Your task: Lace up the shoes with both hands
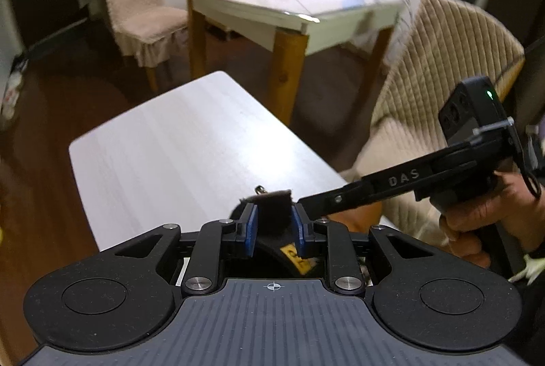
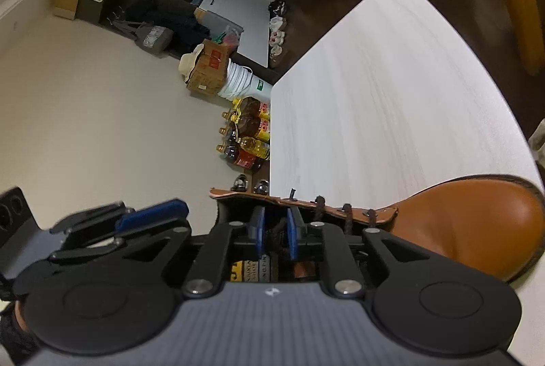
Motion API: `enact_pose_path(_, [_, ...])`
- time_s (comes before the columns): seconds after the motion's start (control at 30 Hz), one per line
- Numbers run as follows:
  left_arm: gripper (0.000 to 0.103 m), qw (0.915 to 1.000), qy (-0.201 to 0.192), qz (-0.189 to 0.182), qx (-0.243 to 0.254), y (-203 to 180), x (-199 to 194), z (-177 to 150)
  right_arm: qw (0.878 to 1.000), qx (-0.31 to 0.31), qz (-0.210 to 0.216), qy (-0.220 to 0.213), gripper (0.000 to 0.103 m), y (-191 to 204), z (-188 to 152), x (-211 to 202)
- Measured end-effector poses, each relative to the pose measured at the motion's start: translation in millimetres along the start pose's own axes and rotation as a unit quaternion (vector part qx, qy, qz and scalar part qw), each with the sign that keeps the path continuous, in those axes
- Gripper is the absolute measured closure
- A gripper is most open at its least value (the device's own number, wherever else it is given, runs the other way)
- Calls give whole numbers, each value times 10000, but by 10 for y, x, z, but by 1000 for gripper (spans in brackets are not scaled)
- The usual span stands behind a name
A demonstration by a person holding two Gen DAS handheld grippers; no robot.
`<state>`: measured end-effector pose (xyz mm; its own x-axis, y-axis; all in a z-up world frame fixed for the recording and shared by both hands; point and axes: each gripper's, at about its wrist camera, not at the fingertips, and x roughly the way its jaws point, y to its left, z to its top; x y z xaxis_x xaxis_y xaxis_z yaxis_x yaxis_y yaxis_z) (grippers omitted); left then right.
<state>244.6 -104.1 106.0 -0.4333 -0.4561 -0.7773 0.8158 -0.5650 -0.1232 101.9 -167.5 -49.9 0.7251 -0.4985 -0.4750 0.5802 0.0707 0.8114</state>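
boot [image 2: 470, 223] lengthwise, toe pointing right

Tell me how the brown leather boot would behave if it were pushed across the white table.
The boot would probably slide rather than roll: it rests on a smooth table. Its rounded toe looks stiff. The upper flap looks thin, likely floppy.

A tan boot [image 2: 477, 223] rests on the pale wooden table [image 2: 391, 93].
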Motion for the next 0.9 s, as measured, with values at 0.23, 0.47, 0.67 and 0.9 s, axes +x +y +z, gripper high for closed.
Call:
enact_pose_path(0.23, [80, 9998, 14, 137, -140, -242, 154, -17, 9998, 122, 78, 140, 83, -108, 347, -72])
enact_pose_path(0.47, [79, 9929, 130, 835, -837, -311, 113, -97, 9831, 584, 746, 1568, 83, -459, 699, 559])
enact_pose_path(0.67, [79, 9743, 261, 1470, -1684, -348, 98, -140, 9525, 854, 1239, 2649, 85, -703, 880, 993])
enact_pose_path(0.9, [73, 9625, 357, 1606, -2156, -363, 229, -167, 9513, 313, 1348, 2754, 100, -675, 1179, 1016])
